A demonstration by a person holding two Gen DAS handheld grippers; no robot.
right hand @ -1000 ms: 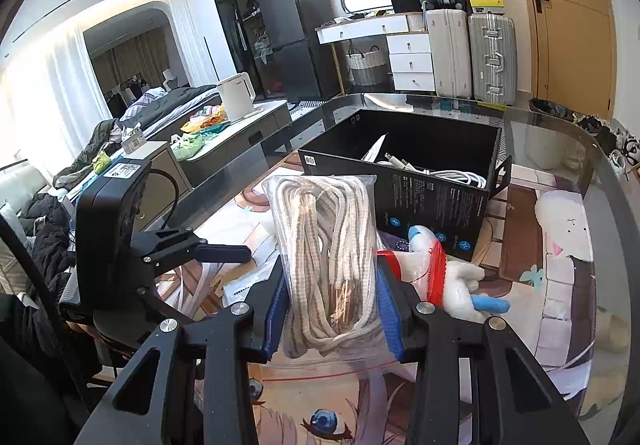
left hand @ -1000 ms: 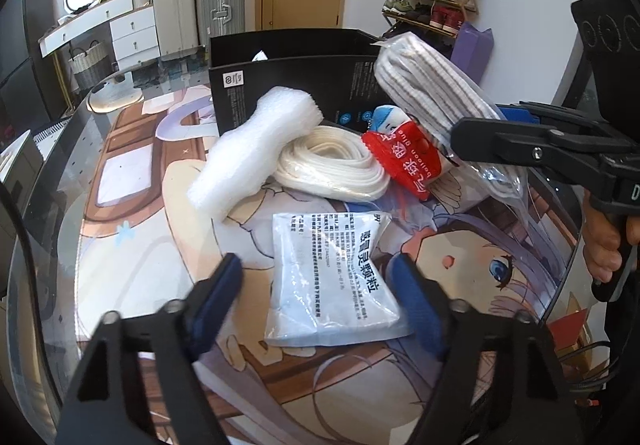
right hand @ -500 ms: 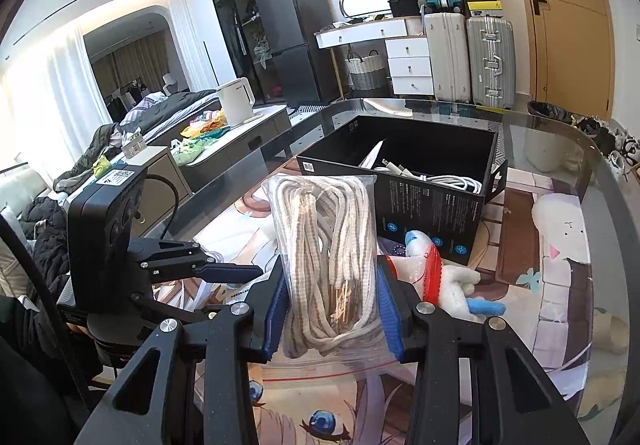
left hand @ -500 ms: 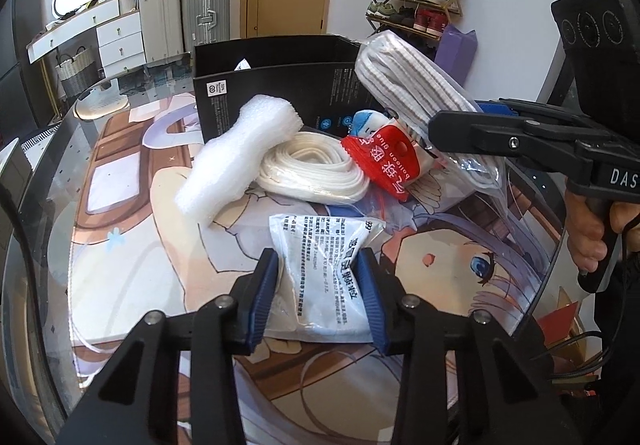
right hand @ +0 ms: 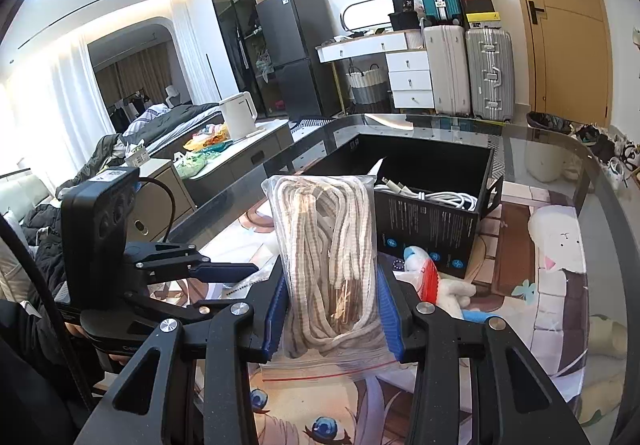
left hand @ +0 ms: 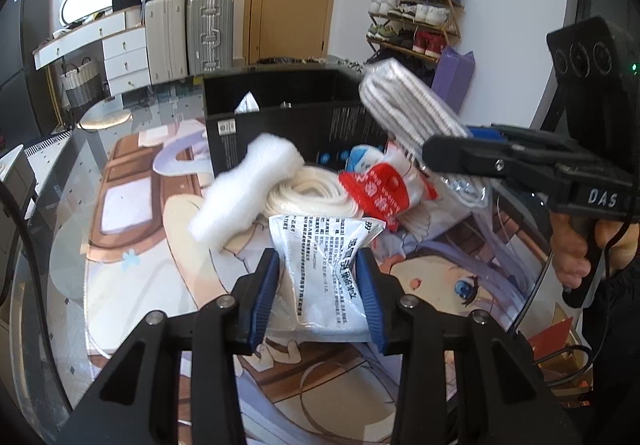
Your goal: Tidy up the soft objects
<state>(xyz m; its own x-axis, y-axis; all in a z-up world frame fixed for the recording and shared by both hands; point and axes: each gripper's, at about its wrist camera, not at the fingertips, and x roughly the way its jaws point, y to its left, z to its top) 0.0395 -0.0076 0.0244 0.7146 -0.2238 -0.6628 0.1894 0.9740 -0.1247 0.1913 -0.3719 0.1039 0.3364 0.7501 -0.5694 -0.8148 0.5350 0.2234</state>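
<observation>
From my left wrist camera, the left gripper (left hand: 318, 289) had its blue pads pinched onto the white printed packet (left hand: 332, 269), squeezing it in at the middle; whether the packet's lower end lay on the desk mat (left hand: 132, 245) or hung clear of it I could not tell. Just beyond the packet sat a white foam roll (left hand: 244, 189), resting against a coil of flat white cord (left hand: 312, 193), and beside that a plush toy in a red-printed bag (left hand: 380, 189), all bunched toward the far side of the desk in front of the black box (left hand: 288, 121).

On my right wrist camera, the right gripper (right hand: 332, 313) was clamped on the bag of rope (right hand: 326, 241), a clear zip bag of beige and white rope held upright between the pads, its sealed end hanging below the fingers. In the left view that same bag (left hand: 412, 113) sat raised above the desk, near the box's right end.

The box stood open at the far edge of the desk with a white cable (right hand: 440, 199) coiled inside. The plush toy (right hand: 428, 277) lay against the box's near wall. The mat's cartoon print covered the glass desk (right hand: 540, 141).
</observation>
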